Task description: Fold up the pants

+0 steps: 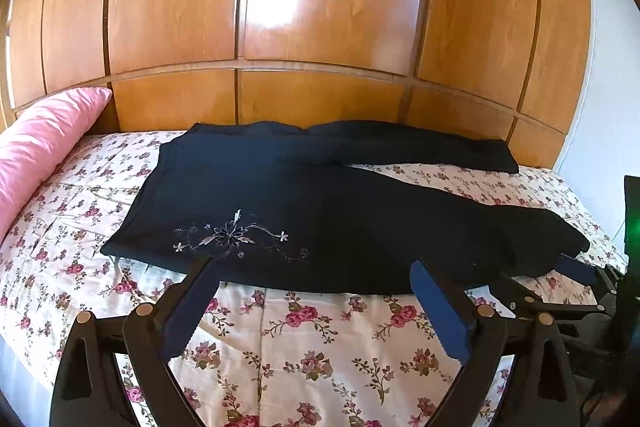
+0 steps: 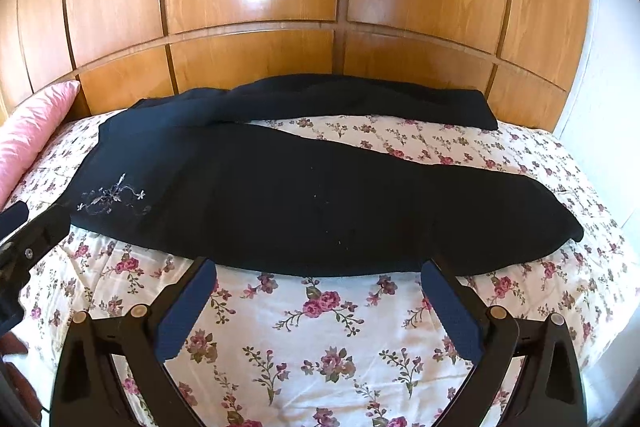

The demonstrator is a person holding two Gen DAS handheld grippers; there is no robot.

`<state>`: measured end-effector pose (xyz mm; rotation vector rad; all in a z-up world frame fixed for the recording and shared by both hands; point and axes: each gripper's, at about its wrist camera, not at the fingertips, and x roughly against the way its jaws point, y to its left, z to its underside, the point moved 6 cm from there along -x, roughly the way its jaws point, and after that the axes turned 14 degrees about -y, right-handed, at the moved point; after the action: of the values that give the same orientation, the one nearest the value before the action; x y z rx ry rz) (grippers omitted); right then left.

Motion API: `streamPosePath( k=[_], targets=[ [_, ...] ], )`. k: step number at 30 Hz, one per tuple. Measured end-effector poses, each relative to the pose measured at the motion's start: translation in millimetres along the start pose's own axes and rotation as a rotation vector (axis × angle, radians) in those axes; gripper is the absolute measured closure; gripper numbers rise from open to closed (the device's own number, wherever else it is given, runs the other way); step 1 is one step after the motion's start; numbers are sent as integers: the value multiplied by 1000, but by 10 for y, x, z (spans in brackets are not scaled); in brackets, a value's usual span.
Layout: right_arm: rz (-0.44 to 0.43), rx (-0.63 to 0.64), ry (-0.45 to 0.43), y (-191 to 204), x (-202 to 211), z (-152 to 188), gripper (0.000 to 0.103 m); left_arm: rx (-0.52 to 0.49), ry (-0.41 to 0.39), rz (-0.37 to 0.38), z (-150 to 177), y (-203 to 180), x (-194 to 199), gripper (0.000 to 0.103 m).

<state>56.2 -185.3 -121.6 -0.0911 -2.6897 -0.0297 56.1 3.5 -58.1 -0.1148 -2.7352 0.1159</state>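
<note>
A wall of glossy orange-brown wooden wardrobe panels [image 1: 328, 7] fills the background, and in front of it runs a bed under a white quilted bedspread printed with pink roses [image 1: 320, 347], which carries everything else. On it the dark navy pants of soft knit fabric [image 1: 320, 211] lie spread flat, waist toward the pink pillow [image 1: 44, 147] at the left end and the two legs splayed apart toward the right, the far leg running along the wardrobe and the near leg along the front of the bed. They look light, limp and not slippery, so in my judgement they will sag and drape from any hold and need two grips on one edge, say the near hem and the near waist corner beside the silver floral embroidery [image 1: 236, 237], to carry the near leg over the far one. No box, basket or other container shows in either view. The left gripper [image 1: 312, 275] stands with its blue-padded jaws spread wide and nothing between them, its tips at the near edge of the pants by the embroidery. The right gripper [image 2: 316, 269] is likewise wide and empty, its tips at the near edge of the front leg.
</note>
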Motion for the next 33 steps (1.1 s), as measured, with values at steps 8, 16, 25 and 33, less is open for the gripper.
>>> streamPosePath(
  k=[8,16,25,33],
  targets=[
    [0,11,-2,24,-9,25,0,-11,4,-33,20,39,-15,5],
    [0,15,-4,27,-8,32,0,-10,4,-32,35,34,18,5],
    [2,11,-2,17,-3,39,0,9,9,-31,36,76,28,5],
    [-10,-5,17,0,-34,107,0,46,50,-38,132,213,-27,5]
  ],
)
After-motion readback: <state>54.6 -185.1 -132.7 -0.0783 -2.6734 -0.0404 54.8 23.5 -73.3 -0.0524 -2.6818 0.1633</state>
